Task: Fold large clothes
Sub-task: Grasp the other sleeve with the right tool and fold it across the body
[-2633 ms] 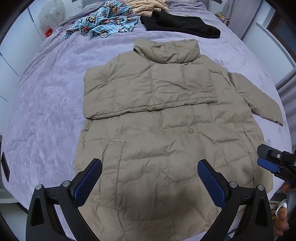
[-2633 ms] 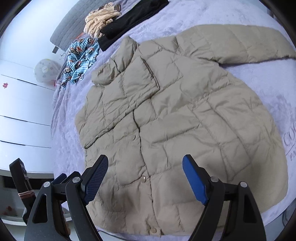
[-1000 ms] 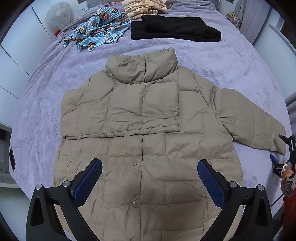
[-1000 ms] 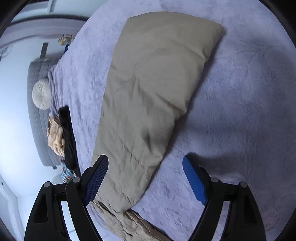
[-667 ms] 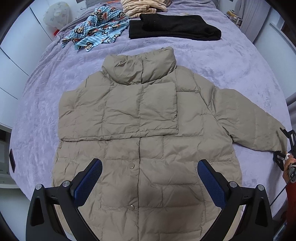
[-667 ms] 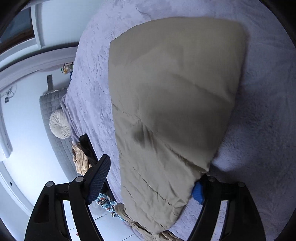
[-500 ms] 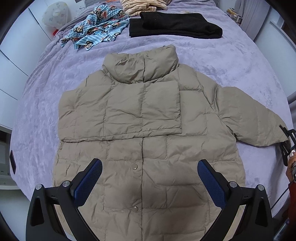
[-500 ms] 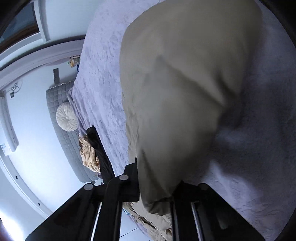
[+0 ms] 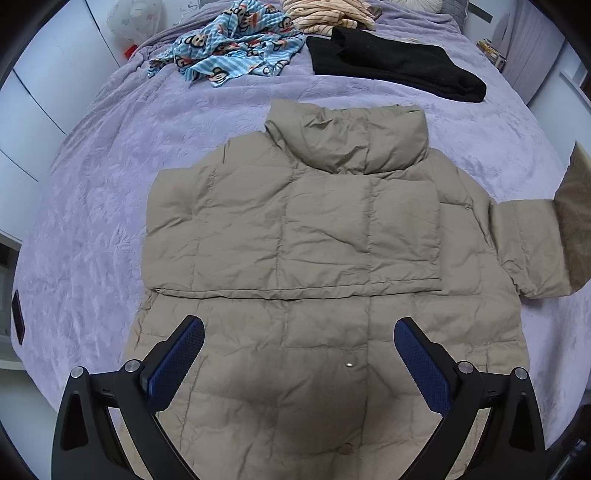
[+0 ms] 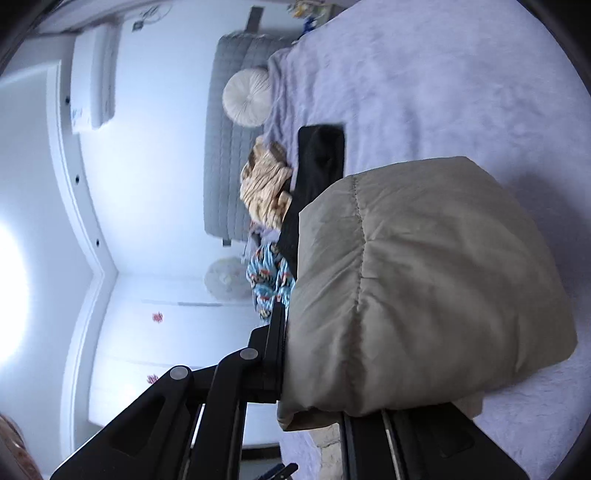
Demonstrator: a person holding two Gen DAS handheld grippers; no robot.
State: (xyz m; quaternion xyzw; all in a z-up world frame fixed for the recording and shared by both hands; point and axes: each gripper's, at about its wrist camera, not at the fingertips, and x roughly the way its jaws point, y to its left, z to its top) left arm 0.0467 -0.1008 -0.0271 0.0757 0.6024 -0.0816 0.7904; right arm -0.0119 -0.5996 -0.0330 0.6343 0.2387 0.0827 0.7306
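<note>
A khaki puffer coat (image 9: 295, 229) lies flat, front up, on the purple bed, its left sleeve folded across the chest. My left gripper (image 9: 297, 354) is open and empty, hovering above the coat's lower front near a snap button. My right gripper (image 10: 314, 369) is shut on the cuff of the coat's right sleeve (image 10: 424, 288) and holds it lifted off the bed. In the left wrist view that sleeve (image 9: 532, 243) rises at the far right edge. The right gripper's pads are hidden by the fabric.
A black garment (image 9: 391, 66), a blue monkey-print cloth (image 9: 236, 44) and a striped beige garment (image 9: 325, 14) lie at the head of the purple bedspread (image 9: 92, 184). White wardrobe doors (image 9: 33, 92) stand to the left. A round white cushion (image 10: 247, 98) leans on the grey headboard.
My right gripper has closed on the right sleeve's cuff and lifted it off the bed, rolling sideways. My left gripper has moved slightly closer to the coat and stayed open.
</note>
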